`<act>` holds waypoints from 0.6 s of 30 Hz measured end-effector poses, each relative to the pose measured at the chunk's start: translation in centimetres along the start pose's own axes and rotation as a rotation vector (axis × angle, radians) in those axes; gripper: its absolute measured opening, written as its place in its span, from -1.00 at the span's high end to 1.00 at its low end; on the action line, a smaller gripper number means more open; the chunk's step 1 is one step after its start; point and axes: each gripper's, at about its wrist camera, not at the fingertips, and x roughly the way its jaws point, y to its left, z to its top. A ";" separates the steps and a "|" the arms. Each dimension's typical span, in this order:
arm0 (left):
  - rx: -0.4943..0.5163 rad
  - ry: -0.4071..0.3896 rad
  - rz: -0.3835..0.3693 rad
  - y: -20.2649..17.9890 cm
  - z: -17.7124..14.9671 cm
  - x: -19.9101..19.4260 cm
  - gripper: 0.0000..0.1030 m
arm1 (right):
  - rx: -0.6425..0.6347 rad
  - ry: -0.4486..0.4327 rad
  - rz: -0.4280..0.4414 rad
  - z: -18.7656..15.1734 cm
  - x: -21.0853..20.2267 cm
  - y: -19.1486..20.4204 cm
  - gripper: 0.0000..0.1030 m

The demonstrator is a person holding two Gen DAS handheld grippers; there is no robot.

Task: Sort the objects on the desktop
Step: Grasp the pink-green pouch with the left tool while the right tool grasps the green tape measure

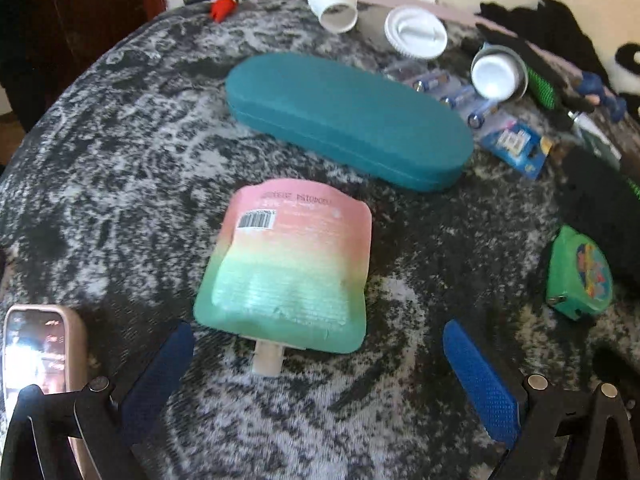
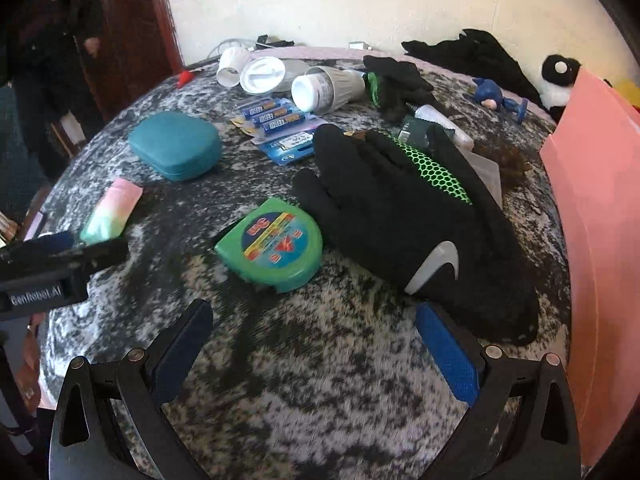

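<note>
- Lying nearest the left gripper [image 1: 318, 338], spout toward the camera, is the pouch [image 1: 286, 270], resting between wide-spread fingers that are gripping nothing.
- Right gripper [image 2: 314, 326] is hovering equally wide and empty, with the tape measure [image 2: 272, 244] and glove [image 2: 408, 224] just ahead.
- Judged step: approaching for pickup; sorting is barely begun.
- Next move is calling for lowering and closing across the pouch.

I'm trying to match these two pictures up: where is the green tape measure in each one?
Left wrist view: green tape measure at the far right edge.
Right wrist view: it lies centre, touching the black glove.
Shared landmark: teal glasses case.
</note>
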 end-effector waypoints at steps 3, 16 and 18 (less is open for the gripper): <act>0.006 0.008 0.021 0.0 0.3 0.8 -1.00 | -0.015 0.012 -0.004 0.6 1.0 0.2 -1.00; 0.044 -0.031 0.049 -0.4 1.7 2.2 -1.00 | -0.076 0.005 -0.034 2.9 4.4 1.7 -1.00; 0.039 -0.028 0.035 -0.2 1.8 2.1 -0.92 | -0.067 0.013 -0.028 3.4 4.8 1.8 -1.00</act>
